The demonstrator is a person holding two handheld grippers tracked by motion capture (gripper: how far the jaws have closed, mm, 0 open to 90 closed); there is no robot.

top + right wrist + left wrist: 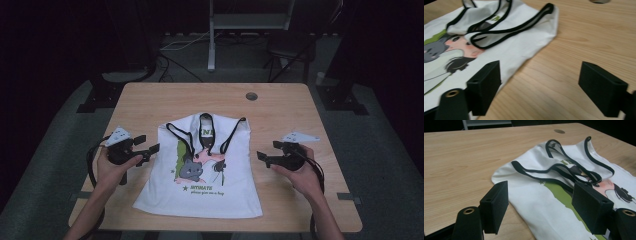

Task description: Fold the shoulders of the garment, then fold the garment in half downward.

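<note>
Your left claw (150,143) and right claw (266,151) both gape wide and hold nothing, hovering at either side edge of the white top (200,192) lying flat in the middle of the wooden table (280,105).

A tank top (200,170) lies flat at the middle of the bench (150,100), straps toward the far edge. The left hand-held gripper (148,145) sits just beside its left edge, the right hand-held gripper (266,151) just beside its right edge. A round hole (251,96) lies behind the top, near the far edge.
</note>
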